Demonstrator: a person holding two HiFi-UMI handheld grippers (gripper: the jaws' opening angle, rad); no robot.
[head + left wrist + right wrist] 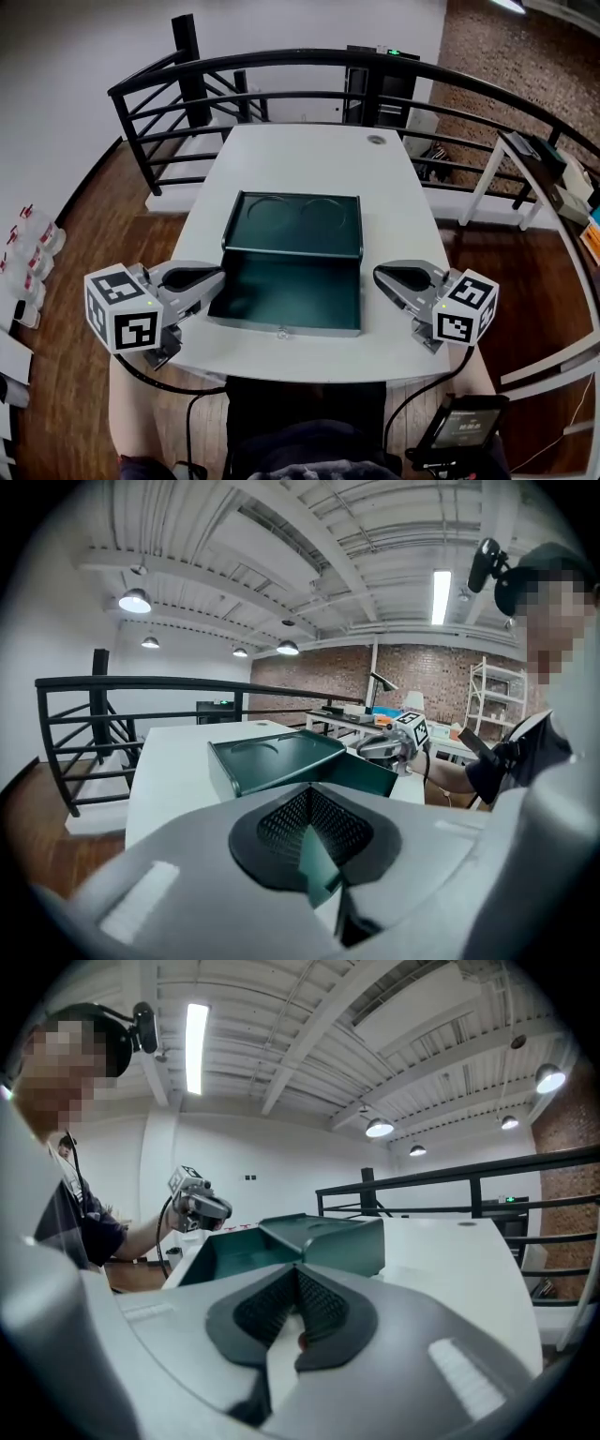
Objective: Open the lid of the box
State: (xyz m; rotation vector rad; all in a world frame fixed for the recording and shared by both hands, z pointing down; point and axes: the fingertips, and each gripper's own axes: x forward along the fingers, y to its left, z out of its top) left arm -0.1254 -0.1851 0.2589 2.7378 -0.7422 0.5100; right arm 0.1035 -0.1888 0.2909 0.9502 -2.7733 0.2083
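Observation:
A dark green box (286, 298) sits on the white table (309, 155), its base toward me. The lid (293, 223) is swung back and lies behind the base, inner face up, showing two round embossings. My left gripper (216, 278) rests just off the box's left side, jaws together and holding nothing. Just off the box's right side, my right gripper (381, 274) is likewise shut and empty. In the left gripper view the box (281, 761) lies beyond the left gripper (314, 808). The right gripper view shows the box (309, 1241) past the right gripper (298, 1283).
A black metal railing (281, 70) curves around the table's far side and both flanks. A round cable grommet (376, 140) sits near the table's far edge. A white desk (548, 178) stands at right. A dark device (464, 427) hangs near my lap.

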